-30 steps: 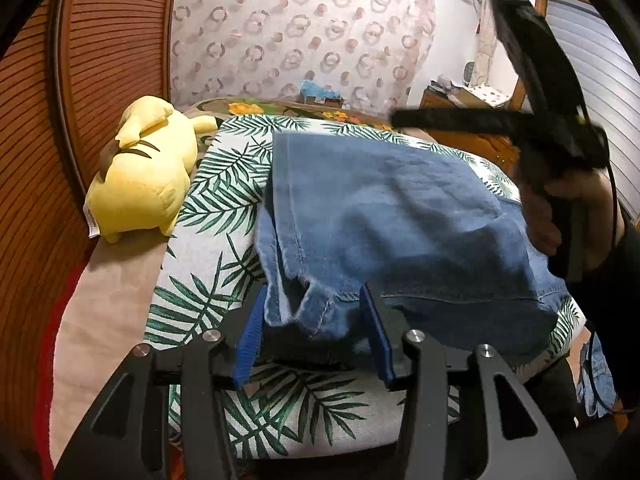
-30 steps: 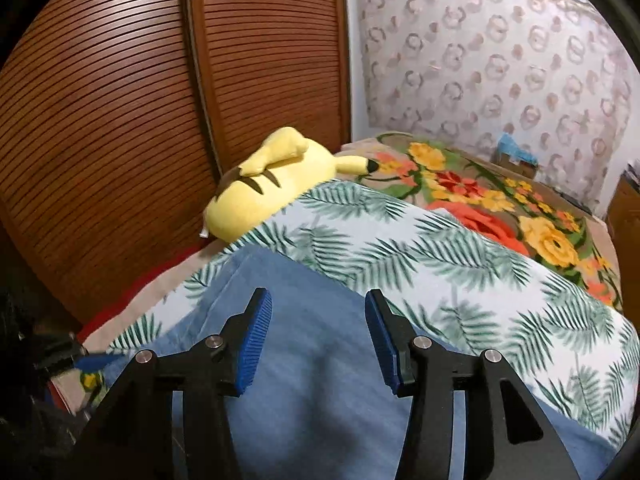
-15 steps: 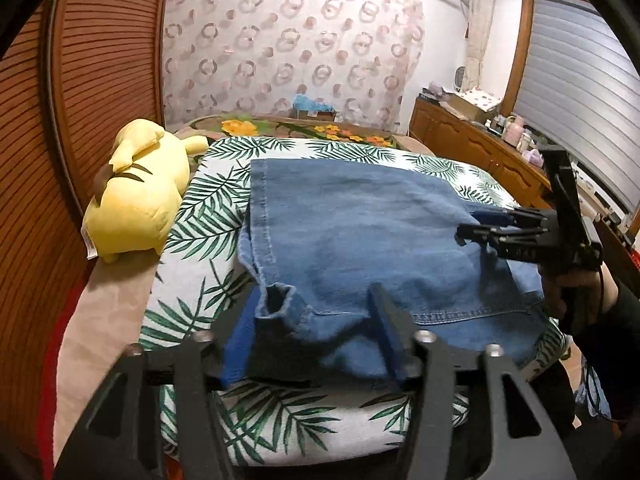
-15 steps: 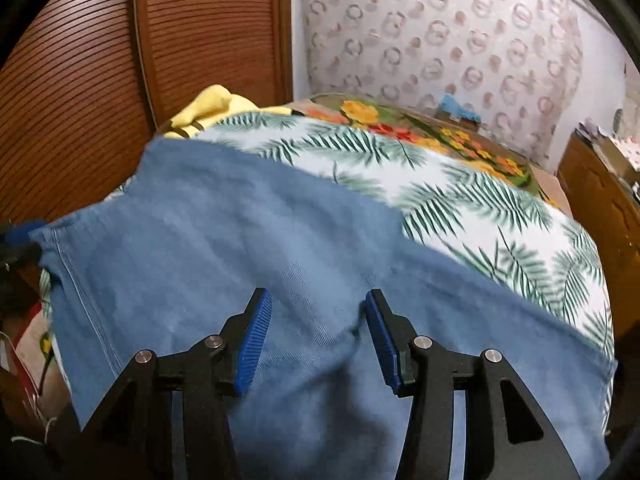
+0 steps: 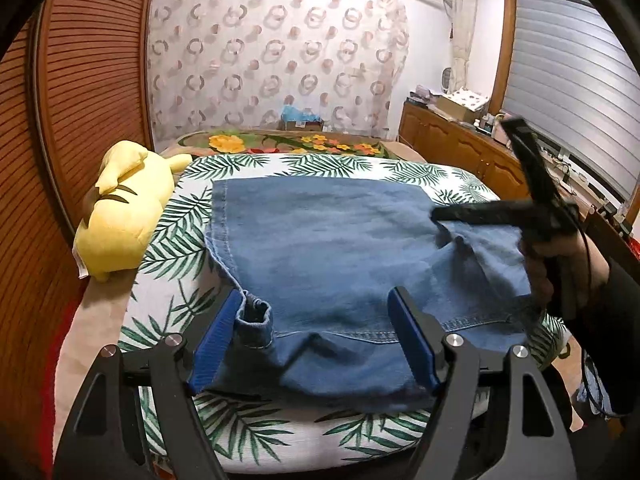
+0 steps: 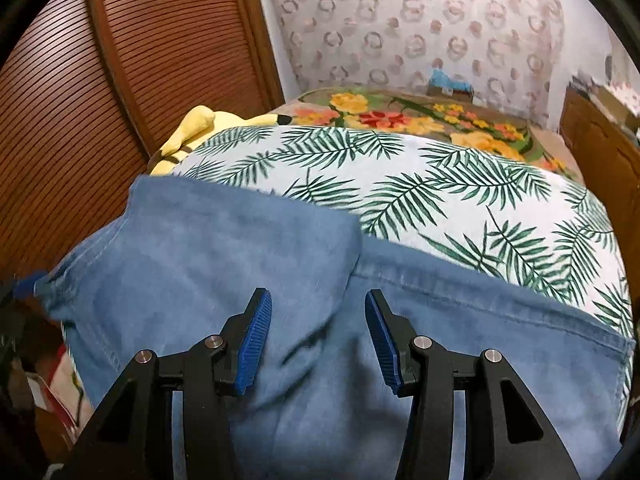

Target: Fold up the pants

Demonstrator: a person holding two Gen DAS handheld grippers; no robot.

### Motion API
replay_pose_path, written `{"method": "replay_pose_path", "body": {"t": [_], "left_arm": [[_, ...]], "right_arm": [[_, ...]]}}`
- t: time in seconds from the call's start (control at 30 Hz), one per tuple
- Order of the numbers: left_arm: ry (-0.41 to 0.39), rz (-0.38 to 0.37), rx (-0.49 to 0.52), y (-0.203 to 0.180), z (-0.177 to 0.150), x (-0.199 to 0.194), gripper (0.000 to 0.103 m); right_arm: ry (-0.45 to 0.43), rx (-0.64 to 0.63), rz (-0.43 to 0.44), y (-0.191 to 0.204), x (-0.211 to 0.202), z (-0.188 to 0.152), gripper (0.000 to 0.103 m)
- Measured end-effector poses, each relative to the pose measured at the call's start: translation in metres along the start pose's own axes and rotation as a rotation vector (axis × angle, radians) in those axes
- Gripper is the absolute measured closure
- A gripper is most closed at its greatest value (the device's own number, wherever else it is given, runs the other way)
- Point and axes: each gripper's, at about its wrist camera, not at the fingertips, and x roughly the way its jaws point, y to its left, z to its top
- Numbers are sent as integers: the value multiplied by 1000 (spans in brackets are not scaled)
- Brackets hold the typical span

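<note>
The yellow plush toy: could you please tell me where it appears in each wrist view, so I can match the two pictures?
Left wrist view: the yellow plush toy lies in full view at the left, beside the leaf-print blanket.
Right wrist view: only its top shows, upper left of centre, behind the blanket's far edge.
Shared landmark: the slatted wooden door just left of the toy.

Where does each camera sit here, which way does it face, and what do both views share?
Left wrist: behind the left tool, its jaws opening around the jeans, facing up the bed; the person's hand carries the right tool.
Right wrist: behind the right tool, low over the jeans, facing the louvred door.
Shared: jeans, leaf-print cover, yellow plush.
</note>
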Motion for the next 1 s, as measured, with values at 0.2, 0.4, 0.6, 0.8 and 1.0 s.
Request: {"method": "replay_pose_path", "body": {"t": [0.2, 0.4, 0.6, 0.8, 1.0], "left_arm": [[7, 4, 2, -2, -5, -1, 27], [6, 10, -16, 3, -6, -3, 27], [19, 15, -23, 6, -10, 1, 26], [29, 23, -44, 13, -13, 5, 27], [41, 55, -51, 19, -15, 4, 26]], "right_arm": [[52, 54, 43, -2, 27, 32, 86], [-33, -62, 5, 28, 18, 51, 96], [-197, -173, 20, 60, -18, 55, 96], [-124, -192, -100, 52, 8, 51, 93], [-58, -114, -145, 18, 25, 24, 68]]}}
